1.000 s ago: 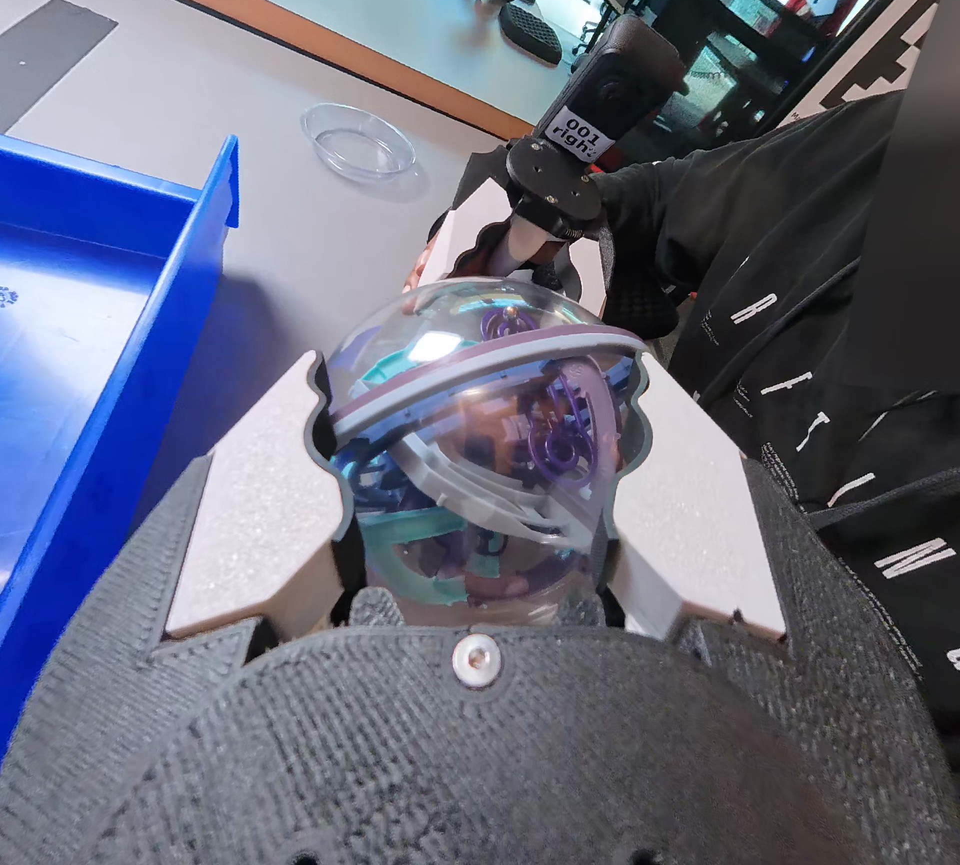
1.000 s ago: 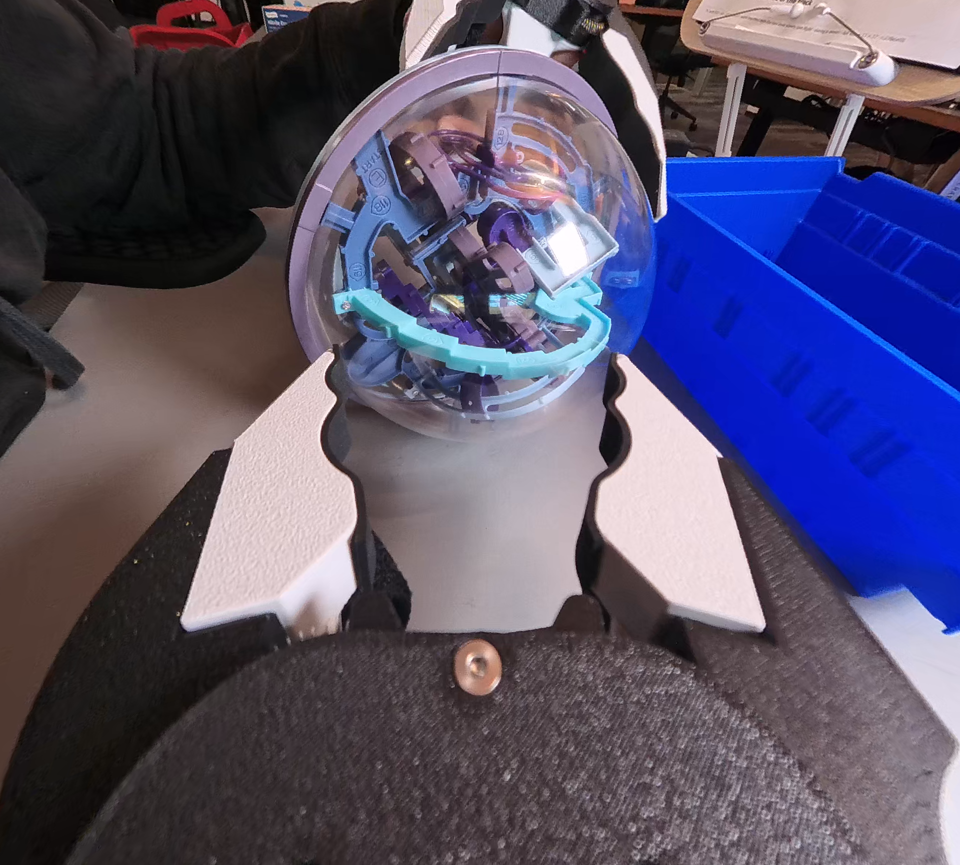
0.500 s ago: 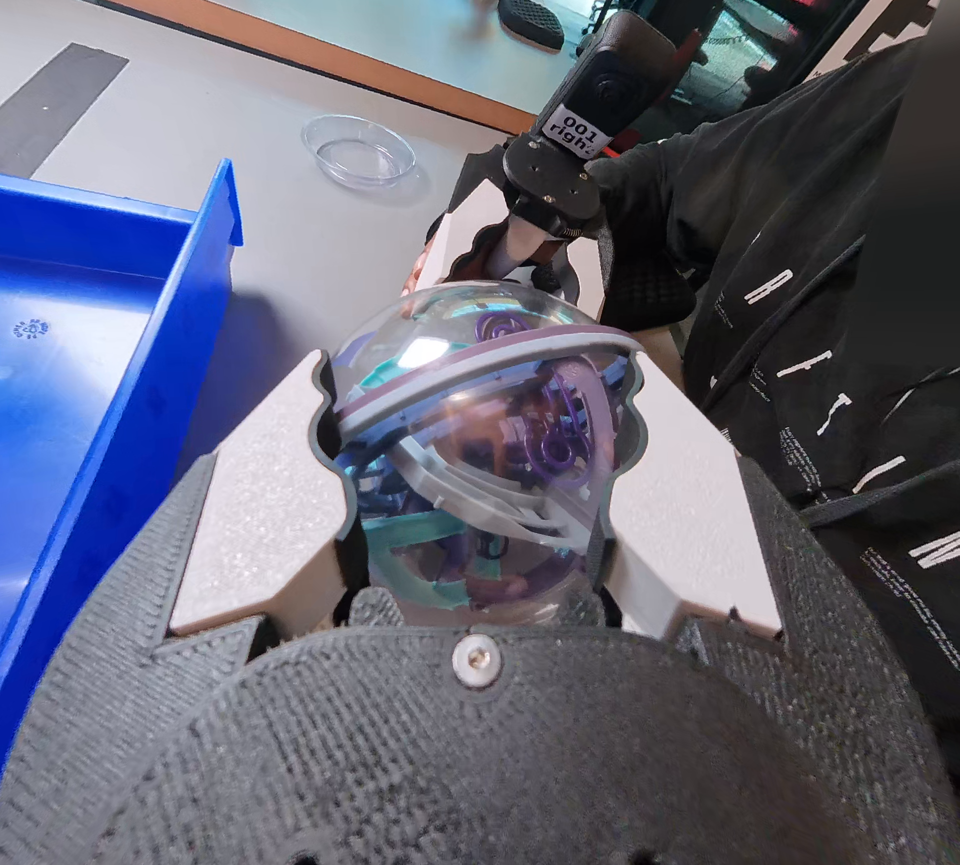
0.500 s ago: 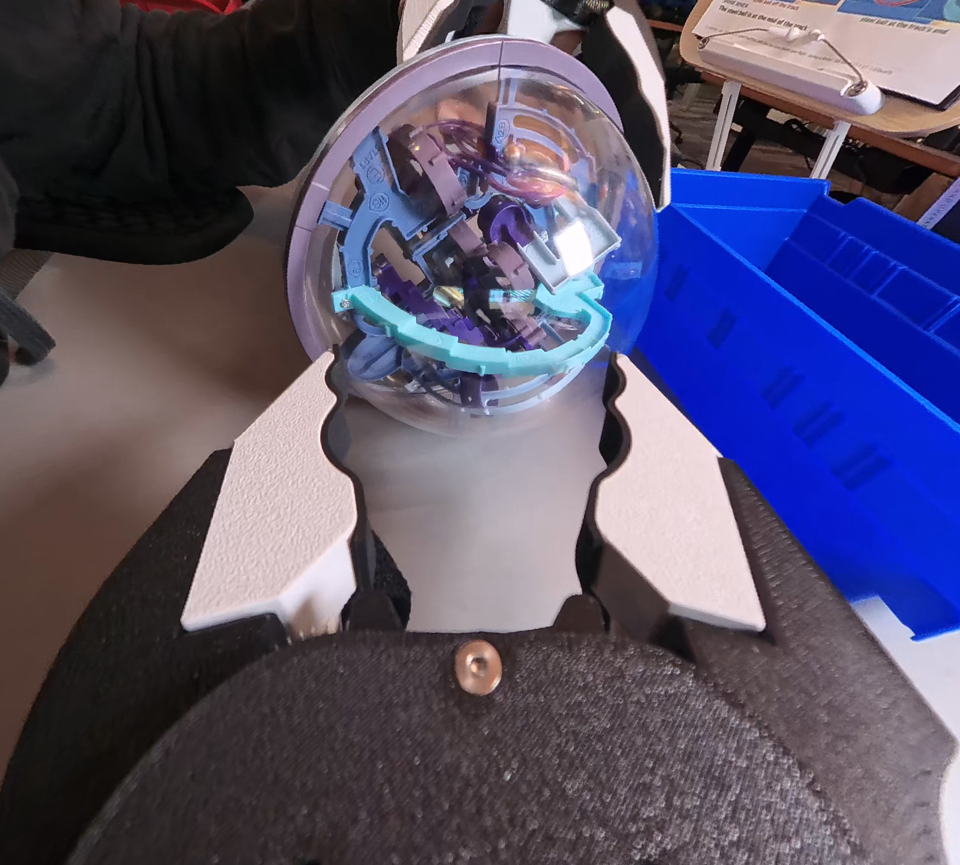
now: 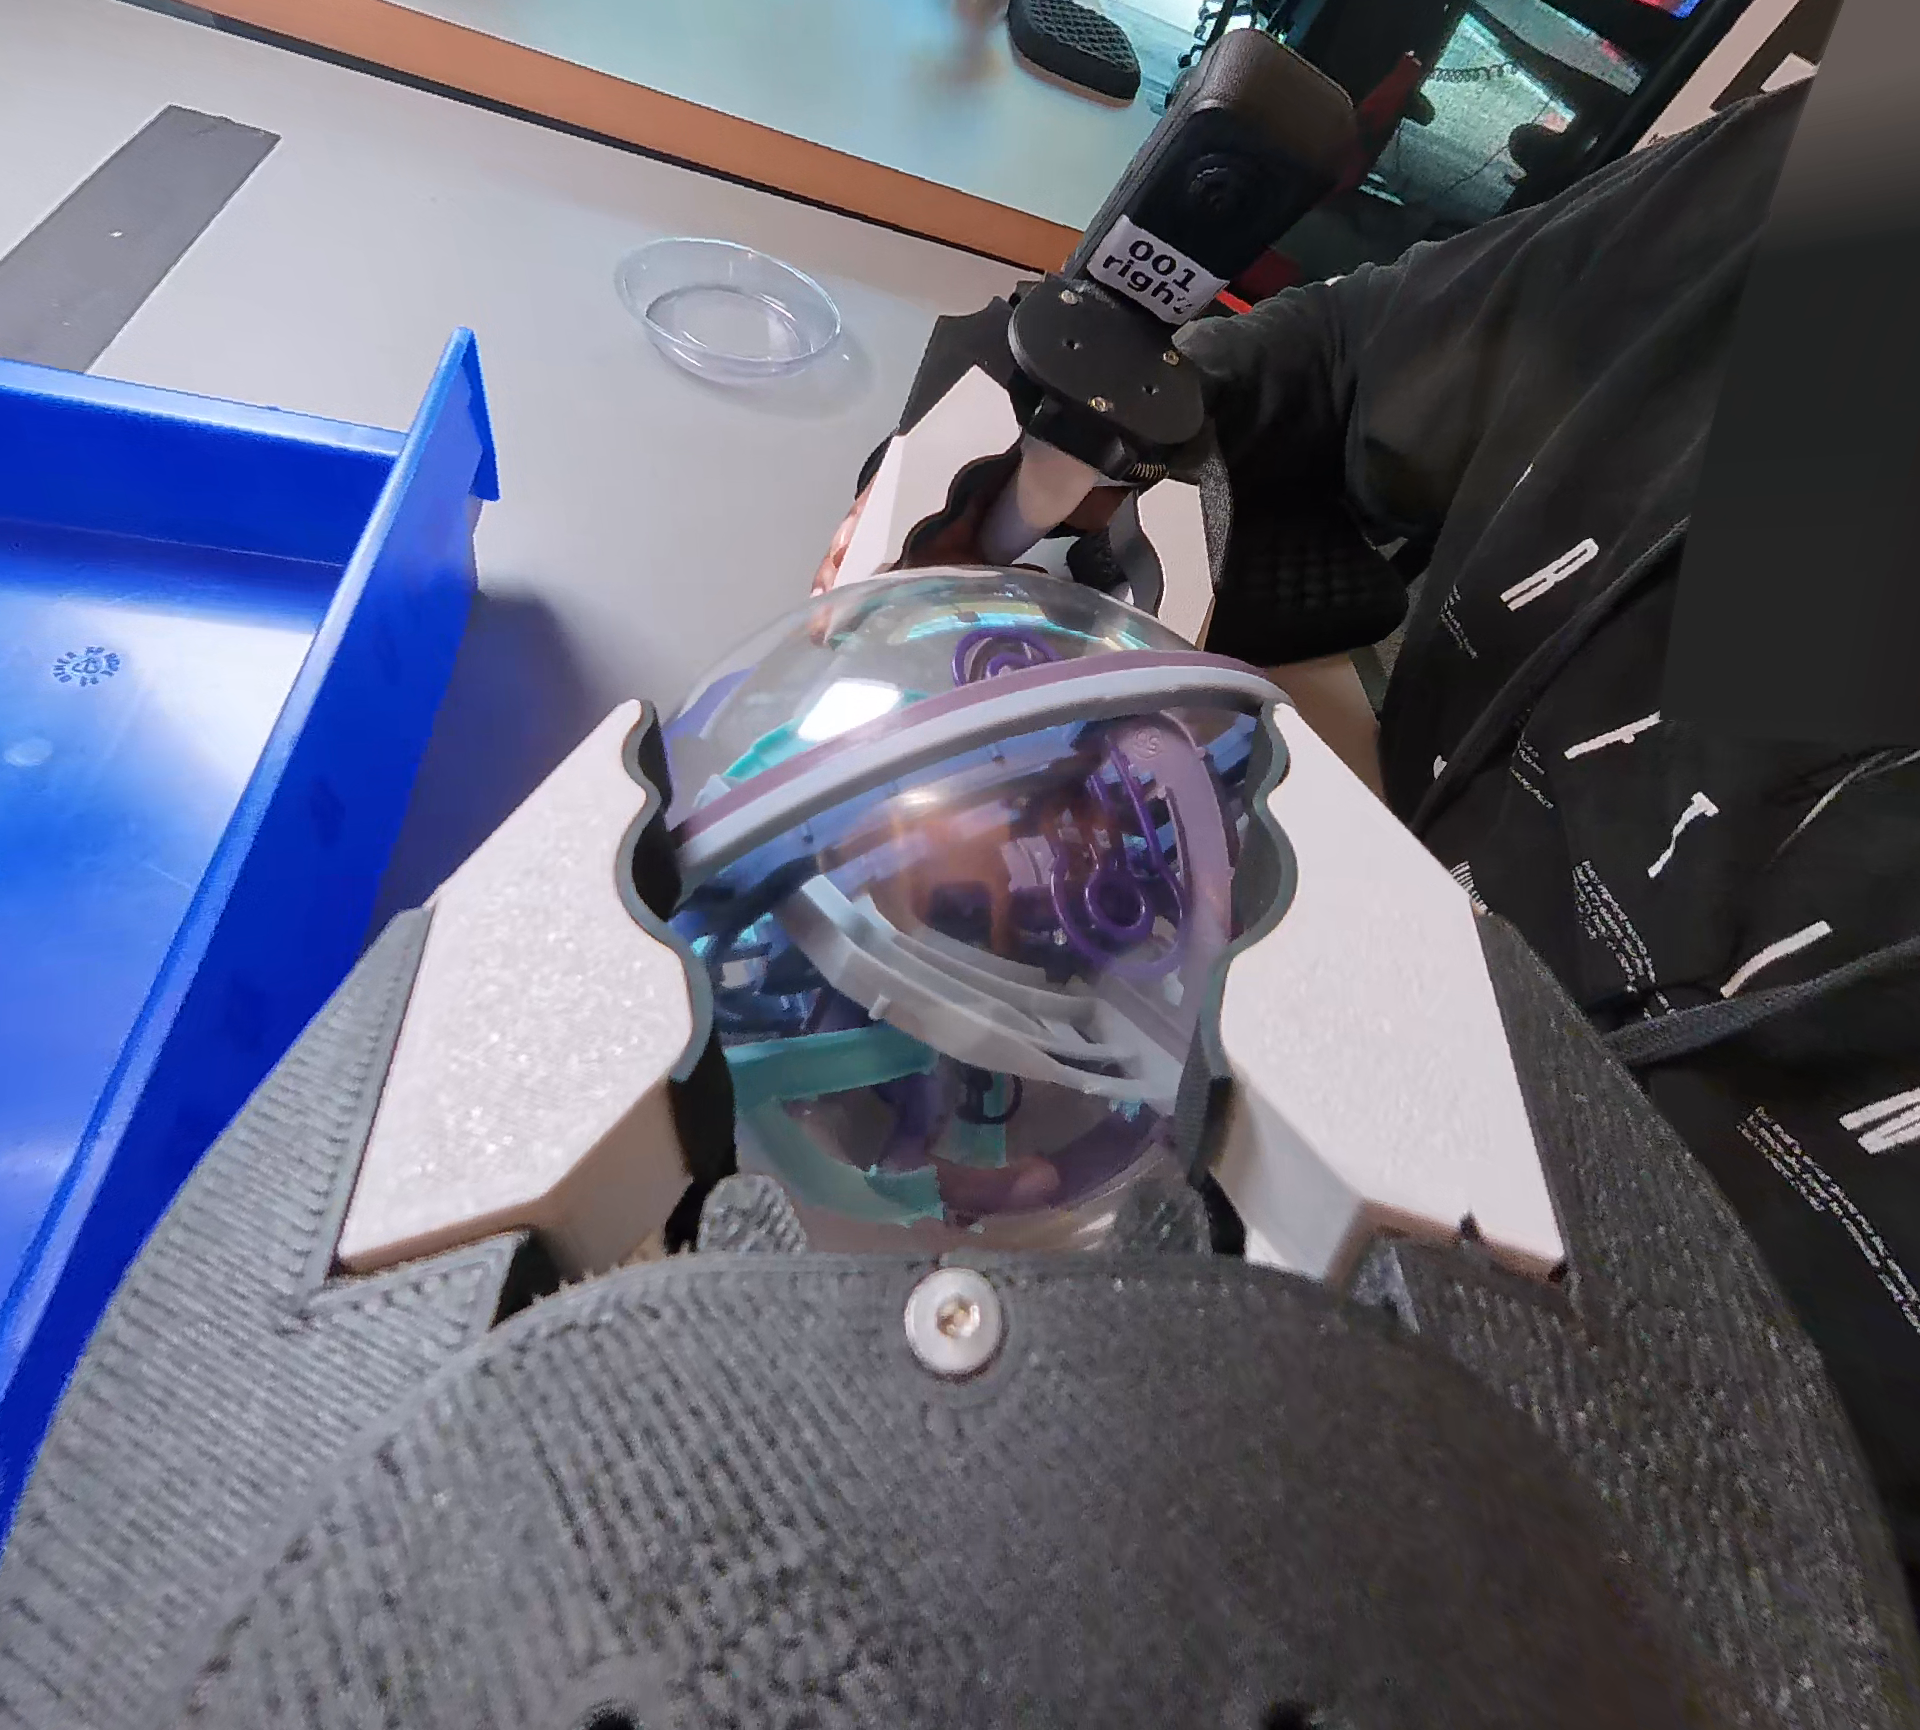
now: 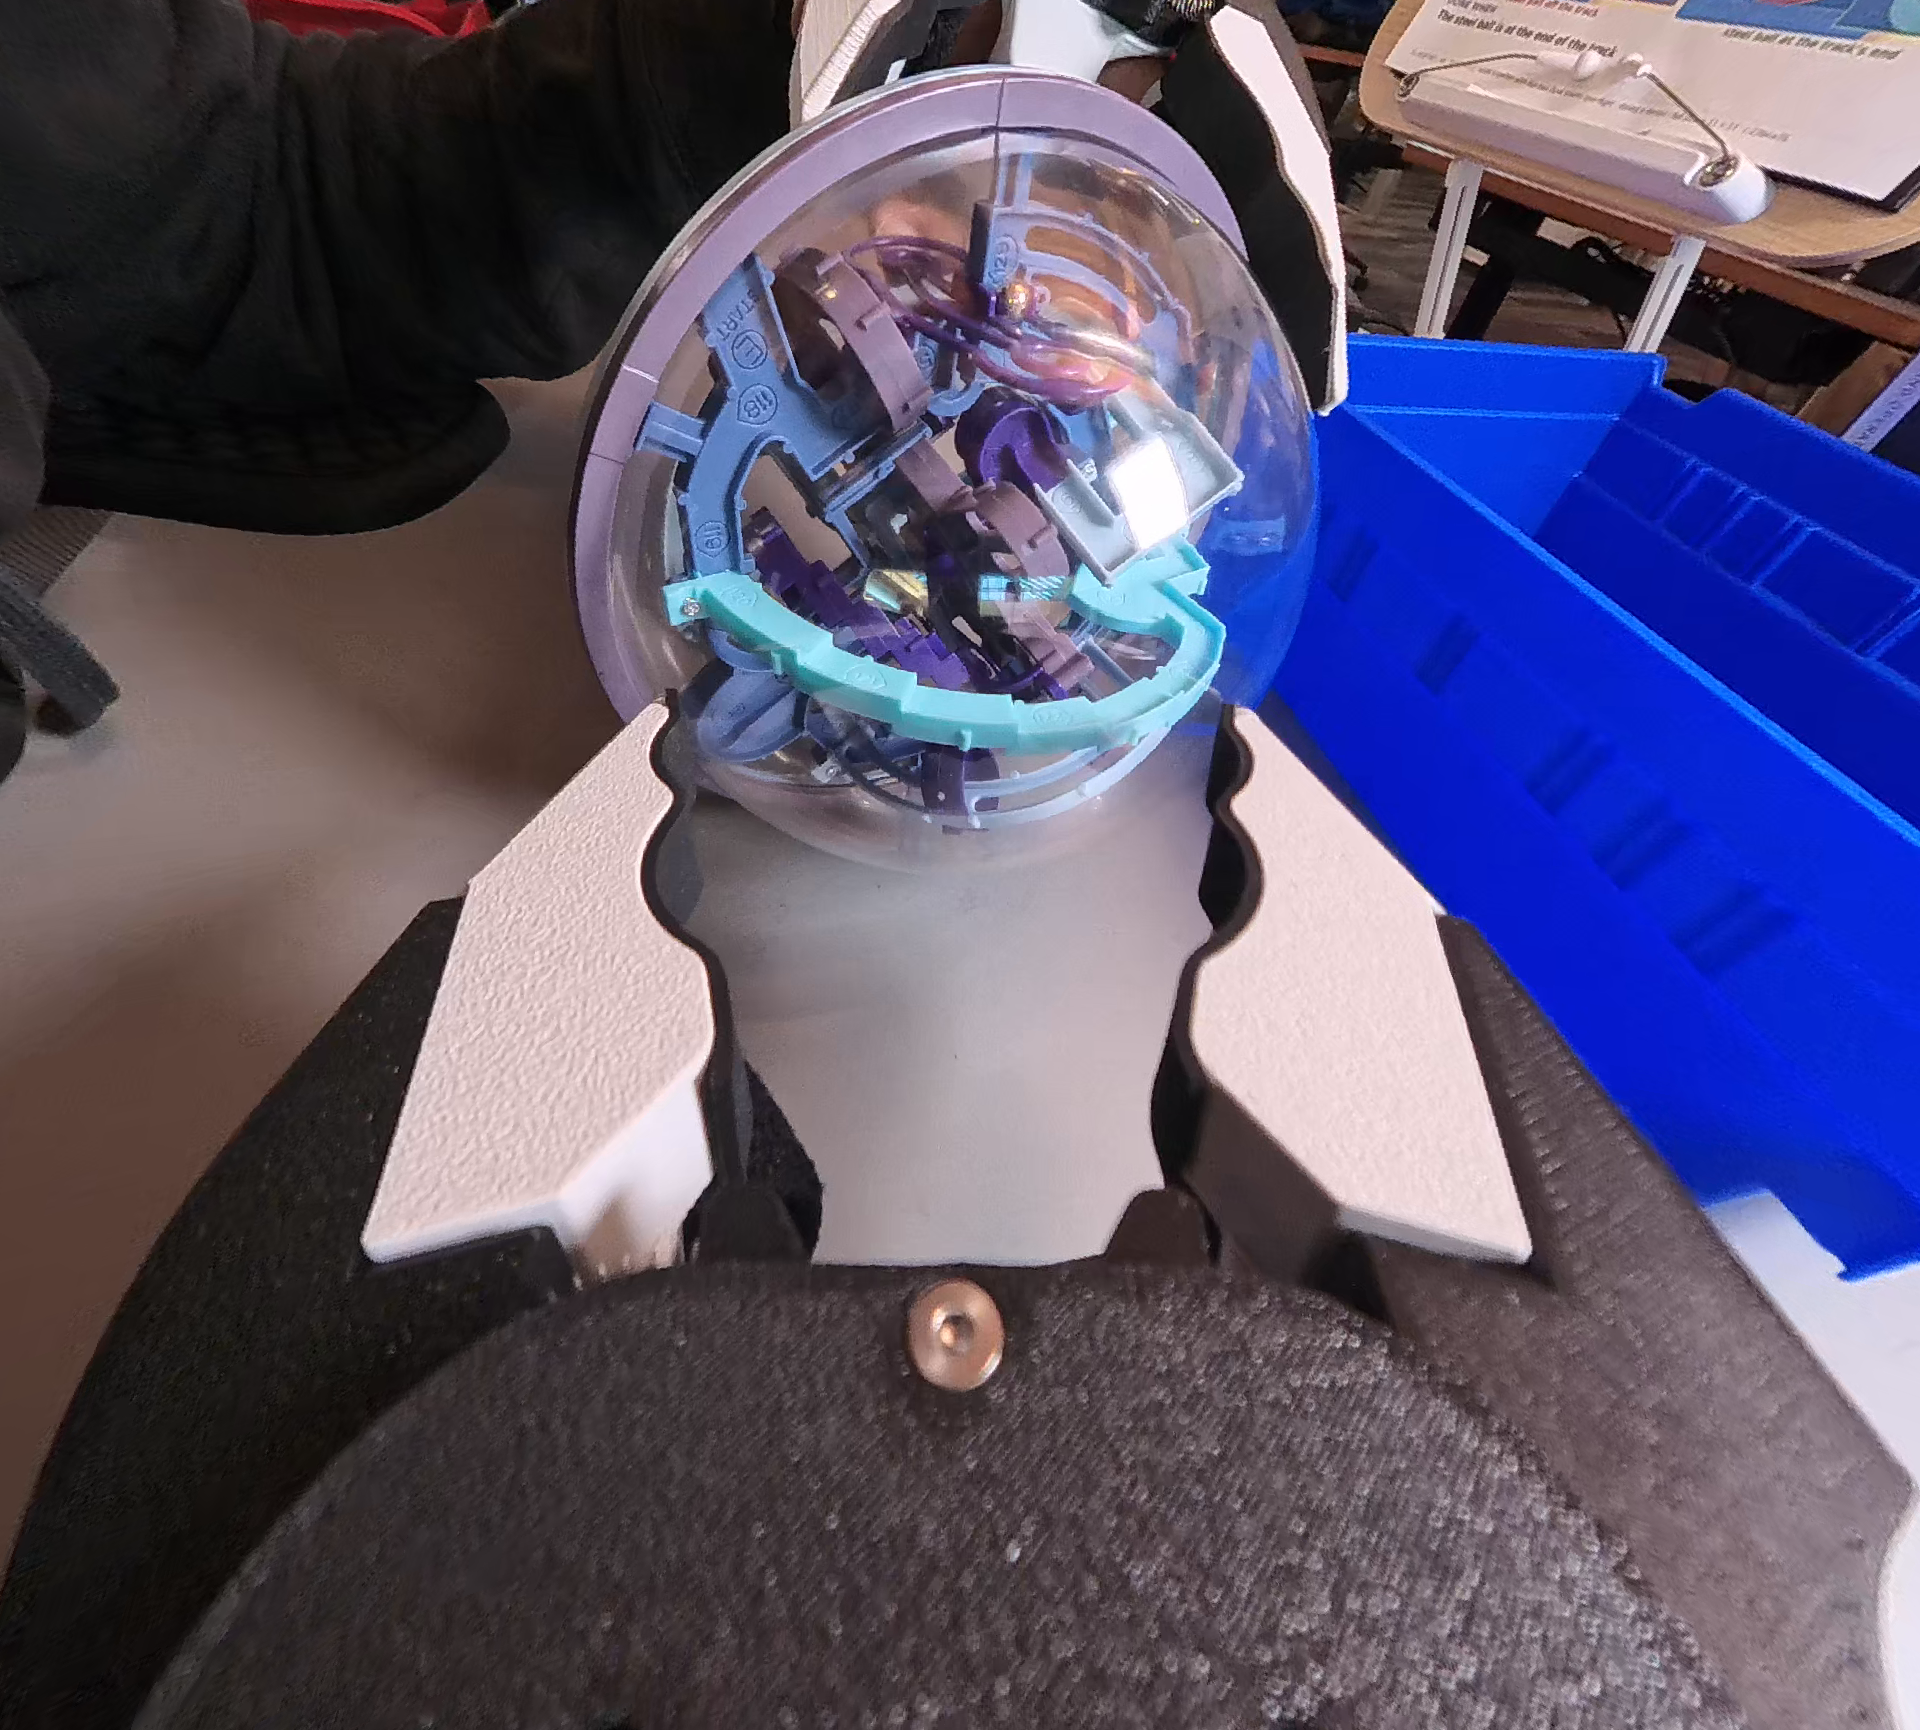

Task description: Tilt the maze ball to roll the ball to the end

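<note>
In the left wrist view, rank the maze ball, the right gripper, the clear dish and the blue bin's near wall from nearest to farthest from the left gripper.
1. maze ball: clamped in the left gripper.
2. blue bin: beside it, to the left.
3. right gripper: ahead, at the ball's far side.
4. clear dish: farthest, ahead on the table.

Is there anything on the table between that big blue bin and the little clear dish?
No. In the left wrist view, only bare grey tabletop lies between the blue plastic bin and the shallow clear plastic dish.
</note>
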`<state>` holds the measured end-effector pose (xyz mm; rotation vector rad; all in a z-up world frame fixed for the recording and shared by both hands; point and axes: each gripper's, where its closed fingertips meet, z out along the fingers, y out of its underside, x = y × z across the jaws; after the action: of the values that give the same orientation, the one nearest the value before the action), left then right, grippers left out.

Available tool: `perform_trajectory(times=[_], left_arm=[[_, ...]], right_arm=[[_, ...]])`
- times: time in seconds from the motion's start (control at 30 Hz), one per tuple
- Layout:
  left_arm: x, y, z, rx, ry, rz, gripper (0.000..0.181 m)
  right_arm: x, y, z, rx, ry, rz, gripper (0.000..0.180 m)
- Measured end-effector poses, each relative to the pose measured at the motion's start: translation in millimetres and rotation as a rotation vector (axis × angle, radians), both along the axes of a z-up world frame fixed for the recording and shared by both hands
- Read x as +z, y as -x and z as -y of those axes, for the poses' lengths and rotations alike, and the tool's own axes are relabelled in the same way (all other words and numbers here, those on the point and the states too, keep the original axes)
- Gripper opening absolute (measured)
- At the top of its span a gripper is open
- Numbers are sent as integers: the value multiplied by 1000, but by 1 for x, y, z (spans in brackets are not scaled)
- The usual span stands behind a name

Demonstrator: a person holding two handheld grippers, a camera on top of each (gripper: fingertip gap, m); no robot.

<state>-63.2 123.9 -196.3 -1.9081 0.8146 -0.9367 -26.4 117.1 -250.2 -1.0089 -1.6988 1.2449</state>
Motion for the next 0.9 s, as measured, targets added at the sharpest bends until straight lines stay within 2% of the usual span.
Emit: perform_trajectory(times=[0.3, 0.9], left_arm=[[0, 0, -5, 38, 10, -26, 110], [-2, -8, 3, 39, -28, -130, 112]], right_arm=[[-2, 0, -3, 3, 31, 1, 98], [-5, -2, 0, 19, -31, -13, 97]])
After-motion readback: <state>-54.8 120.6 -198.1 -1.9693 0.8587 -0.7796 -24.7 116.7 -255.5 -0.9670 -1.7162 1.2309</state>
